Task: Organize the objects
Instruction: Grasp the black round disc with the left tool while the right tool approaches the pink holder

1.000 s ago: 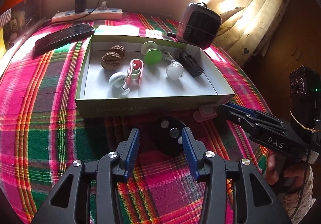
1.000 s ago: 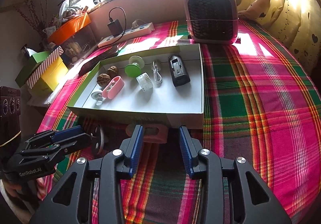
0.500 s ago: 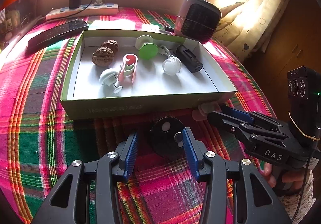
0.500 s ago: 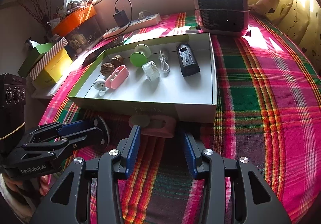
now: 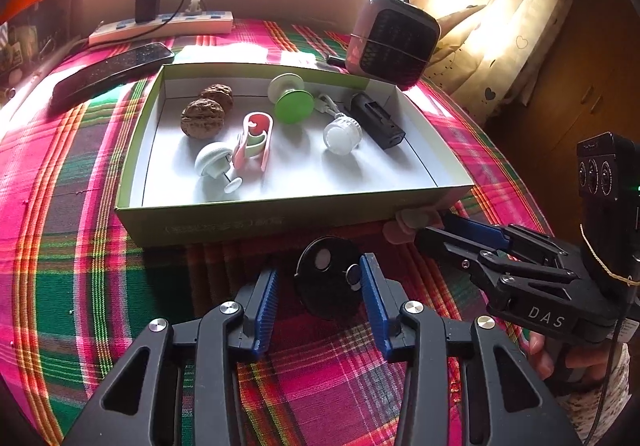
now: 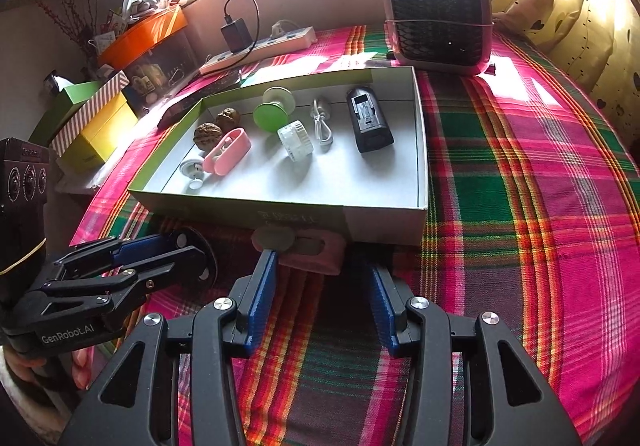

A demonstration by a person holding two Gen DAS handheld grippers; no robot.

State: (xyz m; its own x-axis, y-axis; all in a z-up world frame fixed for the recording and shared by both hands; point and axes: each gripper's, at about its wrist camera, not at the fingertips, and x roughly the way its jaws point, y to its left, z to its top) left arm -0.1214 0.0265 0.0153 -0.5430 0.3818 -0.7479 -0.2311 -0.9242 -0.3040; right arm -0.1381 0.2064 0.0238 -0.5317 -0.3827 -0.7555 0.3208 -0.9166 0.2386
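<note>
A black round disc [image 5: 326,286] with small buttons lies on the plaid cloth in front of the shallow green-and-white box [image 5: 280,218]. My left gripper [image 5: 320,306] straddles it, jaws closing; the right pad touches its edge and a gap remains at the left pad. A pink holder [image 6: 316,252] lies against the box's front wall [image 6: 280,214]. My right gripper [image 6: 322,302] sits just short of it, jaws opening, nothing between them. Each gripper shows in the other's view: right gripper [image 5: 436,232], left gripper [image 6: 192,246]. The box holds walnuts [image 5: 202,120], a pink clip [image 5: 254,138] and several small items.
A small heater [image 5: 394,38] stands behind the box at the right. A power strip [image 5: 160,30] with a charger and a black remote [image 5: 108,70] lie at the back left. Stacked boxes [image 6: 100,130] sit off the table's left side. Curtains hang at the right.
The left jaws have drawn in a little around the black disc. The right jaws have widened, and the pink holder now sits closer to their tips.
</note>
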